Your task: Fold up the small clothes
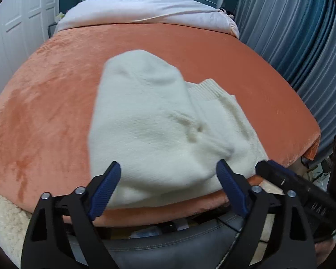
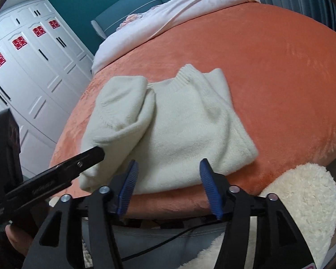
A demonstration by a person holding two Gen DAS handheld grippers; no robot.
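A cream knit sweater (image 1: pixel 159 125) lies on the orange bedcover (image 1: pixel 56 94), its sides folded in over the body and its ribbed collar pointing away. It also shows in the right wrist view (image 2: pixel 181 125). My left gripper (image 1: pixel 168 168) is open and empty, just before the sweater's near hem. My right gripper (image 2: pixel 169 164) is open and empty at the same near edge. The right gripper's body shows at the right of the left wrist view (image 1: pixel 298 186). The left gripper's body shows at the left of the right wrist view (image 2: pixel 56 174).
A pale pink duvet (image 1: pixel 145 11) covers the far half of the bed. White wardrobes (image 2: pixel 29 71) stand at the left and blue curtains (image 1: pixel 302 33) at the right. A fluffy cream cushion (image 2: pixel 302 201) sits at the near edge, above a grey seat (image 1: pixel 168 246).
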